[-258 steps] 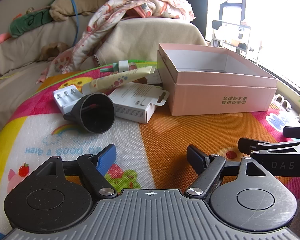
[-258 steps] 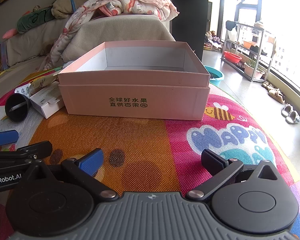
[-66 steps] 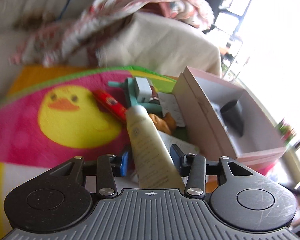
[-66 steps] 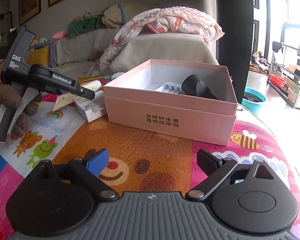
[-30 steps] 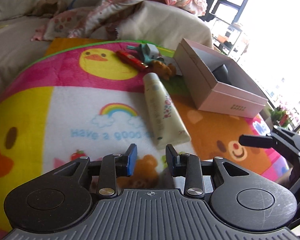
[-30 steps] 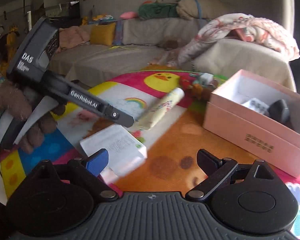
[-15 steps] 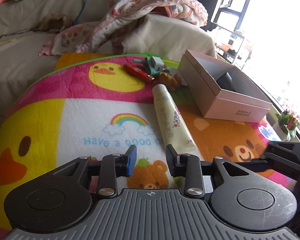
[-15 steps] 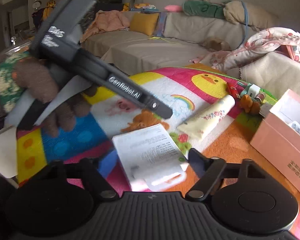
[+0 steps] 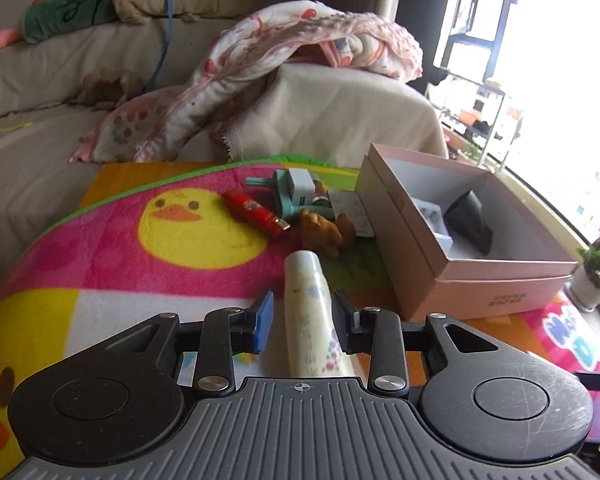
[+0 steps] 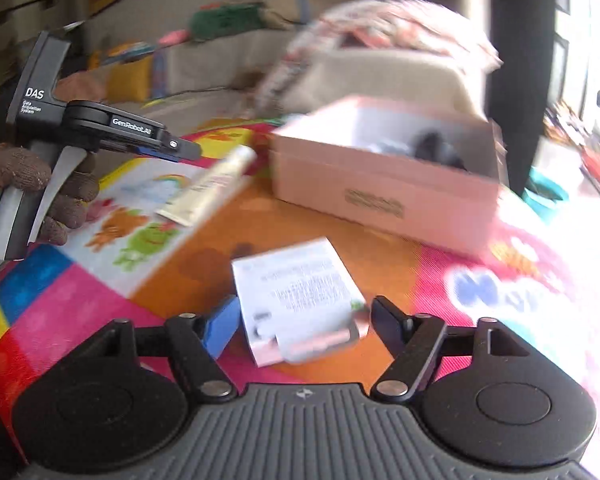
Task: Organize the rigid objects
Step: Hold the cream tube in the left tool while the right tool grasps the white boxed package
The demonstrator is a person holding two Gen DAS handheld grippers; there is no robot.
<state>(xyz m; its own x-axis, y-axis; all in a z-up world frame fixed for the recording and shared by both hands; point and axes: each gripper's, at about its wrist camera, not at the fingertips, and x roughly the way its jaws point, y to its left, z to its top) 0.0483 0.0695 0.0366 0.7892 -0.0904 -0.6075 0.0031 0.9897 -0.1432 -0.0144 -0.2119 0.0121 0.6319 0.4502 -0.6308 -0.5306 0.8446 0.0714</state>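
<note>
Straddling the cream tube [image 9: 306, 312] with my left gripper [image 9: 302, 322], I see its blue pad on one side and its black pad on the other, a sliver of mat showing on the left, so the fingers are released and nothing is clamped. The tube lies flat on the cartoon play mat [image 9: 112, 248], cap end pointing away from me toward a small brown toy [image 9: 326, 232], a red stick [image 9: 254, 212] and a teal plug [image 9: 290, 192] clustered beside the duck print. To the right sits the pink box [image 9: 496, 284], lid off, with a black funnel [image 9: 470, 222] and a white tray [image 9: 434, 220] inside it.

Over on my right gripper [image 10: 302, 320] the picture is smeared by motion. A white carton [image 10: 296, 296] lies between the fingers, and the jaws are opening; I think the black finger is clear of the carton's edge, though the blur makes that hard to call. The carton rests on the orange patch of the mat, near the front wall of the pink box. From this side I can also see the left tool held in a brown knitted glove [image 10: 66, 196], hanging over the tube
</note>
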